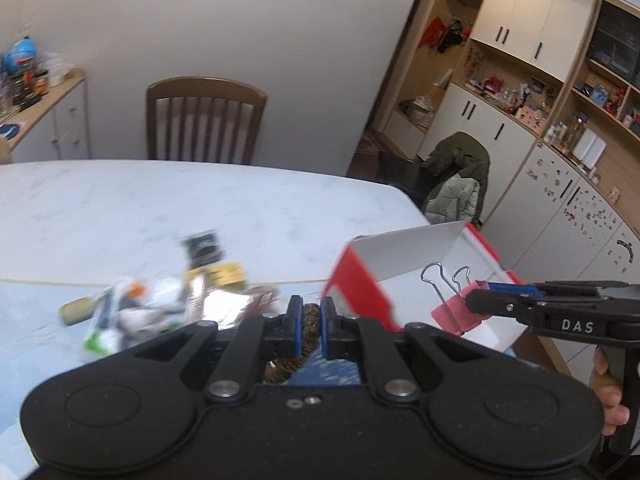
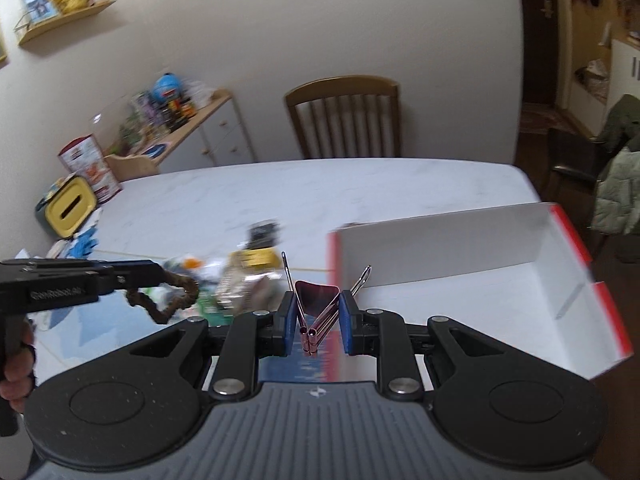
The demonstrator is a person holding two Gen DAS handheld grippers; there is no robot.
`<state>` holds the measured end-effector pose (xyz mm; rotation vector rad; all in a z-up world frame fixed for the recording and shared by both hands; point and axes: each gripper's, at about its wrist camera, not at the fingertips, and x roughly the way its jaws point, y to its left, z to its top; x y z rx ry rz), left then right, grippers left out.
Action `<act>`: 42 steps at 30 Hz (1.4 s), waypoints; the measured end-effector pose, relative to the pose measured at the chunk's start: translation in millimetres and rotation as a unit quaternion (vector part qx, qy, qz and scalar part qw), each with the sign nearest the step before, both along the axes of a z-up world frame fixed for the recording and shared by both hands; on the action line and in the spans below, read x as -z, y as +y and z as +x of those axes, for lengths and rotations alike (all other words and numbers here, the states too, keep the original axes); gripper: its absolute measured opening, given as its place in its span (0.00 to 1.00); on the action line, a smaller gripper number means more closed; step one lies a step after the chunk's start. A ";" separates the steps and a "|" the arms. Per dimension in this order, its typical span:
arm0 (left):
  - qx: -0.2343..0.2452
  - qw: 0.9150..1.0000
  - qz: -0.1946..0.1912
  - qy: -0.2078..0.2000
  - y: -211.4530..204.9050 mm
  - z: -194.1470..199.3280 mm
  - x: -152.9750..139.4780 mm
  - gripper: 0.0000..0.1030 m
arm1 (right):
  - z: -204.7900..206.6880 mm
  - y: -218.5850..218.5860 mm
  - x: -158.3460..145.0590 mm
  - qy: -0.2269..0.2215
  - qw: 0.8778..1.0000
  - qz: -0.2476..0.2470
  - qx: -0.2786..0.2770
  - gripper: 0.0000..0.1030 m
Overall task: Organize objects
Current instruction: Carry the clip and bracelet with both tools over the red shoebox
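My left gripper (image 1: 311, 316) is shut on a brown scrunchie-like braided ring (image 1: 309, 326), which dangles from that gripper's tip (image 2: 160, 274) as a brown loop (image 2: 176, 294) in the right wrist view. My right gripper (image 2: 319, 320) is shut on a pink binder clip (image 2: 317, 304); the left wrist view shows the clip (image 1: 454, 312) held above the near edge of an open red-and-white box (image 1: 404, 256). The box's white inside (image 2: 480, 280) lies just right of the right gripper. A blurred pile of small packets (image 1: 160, 300) lies on the table left of the box.
The white marble table (image 1: 160, 204) stretches beyond the pile, with a wooden chair (image 1: 204, 120) at its far side. A yellow-lidded container (image 2: 70, 208) and a red carton (image 2: 90, 168) stand at the table's left end. A jacket-draped chair (image 1: 460, 176) and cabinets stand to the right.
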<state>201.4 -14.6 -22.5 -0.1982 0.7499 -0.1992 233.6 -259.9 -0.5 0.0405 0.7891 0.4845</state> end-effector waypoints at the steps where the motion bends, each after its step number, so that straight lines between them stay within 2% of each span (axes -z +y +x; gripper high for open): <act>1: 0.005 1.000 0.001 0.000 -9.8 4.2 -0.4 0.06 | 3.5 -10.3 1.2 -0.001 1.000 -0.002 0.005 0.21; 8: 0.040 0.999 0.006 0.012 -73.3 40.8 -0.1 0.06 | 27.7 -70.7 15.1 -0.004 0.999 -0.021 0.038 0.20; 13: 0.062 0.998 0.014 0.027 -115.2 73.0 8.3 0.06 | 47.8 -98.2 33.4 0.009 0.998 -0.026 0.053 0.21; 17: 0.081 0.995 0.041 0.032 -147.0 98.4 20.8 0.06 | 68.4 -110.6 49.0 0.022 0.998 -0.031 0.057 0.21; 22: 0.104 0.991 0.074 0.040 -179.2 123.3 40.5 0.07 | 95.9 -118.4 69.1 0.037 0.996 -0.040 0.064 0.21; 26: 0.110 0.988 0.090 0.056 -194.8 144.3 61.4 0.07 | 113.6 -113.9 86.8 0.049 0.996 -0.058 0.039 0.21; 37: 0.109 0.983 0.085 0.118 -215.8 190.6 111.1 0.07 | 137.2 -106.0 121.0 0.077 0.991 -0.106 0.008 0.21; 42: 0.118 0.980 0.090 0.135 -226.0 201.2 123.4 0.07 | 140.1 -105.6 122.0 0.090 0.989 -0.114 0.001 0.21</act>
